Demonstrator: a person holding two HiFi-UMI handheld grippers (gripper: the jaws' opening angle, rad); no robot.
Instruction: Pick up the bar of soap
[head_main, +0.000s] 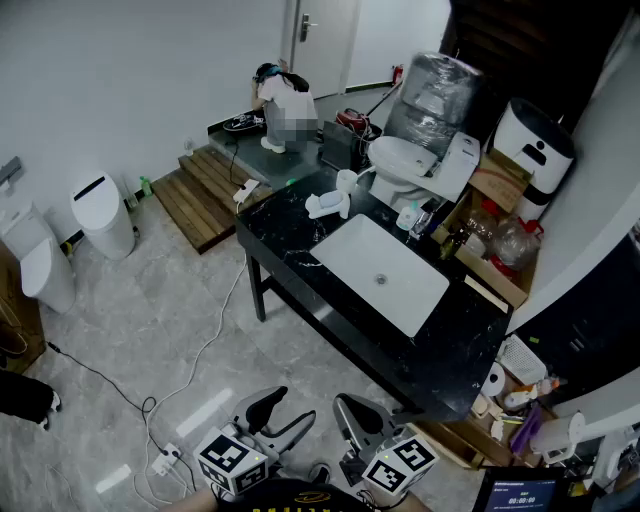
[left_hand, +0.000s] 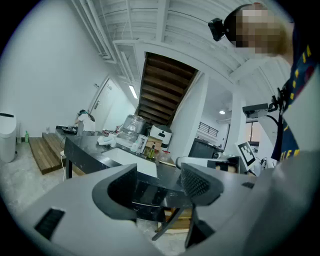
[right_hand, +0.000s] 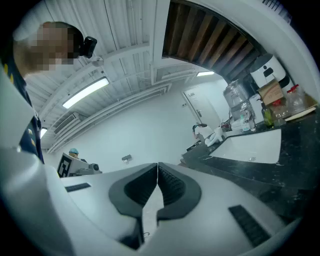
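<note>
Not started: the soap is not picked up yet.
Your left gripper (head_main: 290, 408) is wide open and empty; your right gripper (head_main: 350, 408) is pinched closed on nothing. Both are well away from the black counter (head_main: 300, 235) with its white sink (head_main: 380, 270). I cannot spot the soap there. The floor (head_main: 150, 320) is grey.

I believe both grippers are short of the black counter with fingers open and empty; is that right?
Not quite: the right gripper has its fingers shut together, though empty, as the right gripper view shows. The left gripper is open and empty; both are short of the black counter.
</note>
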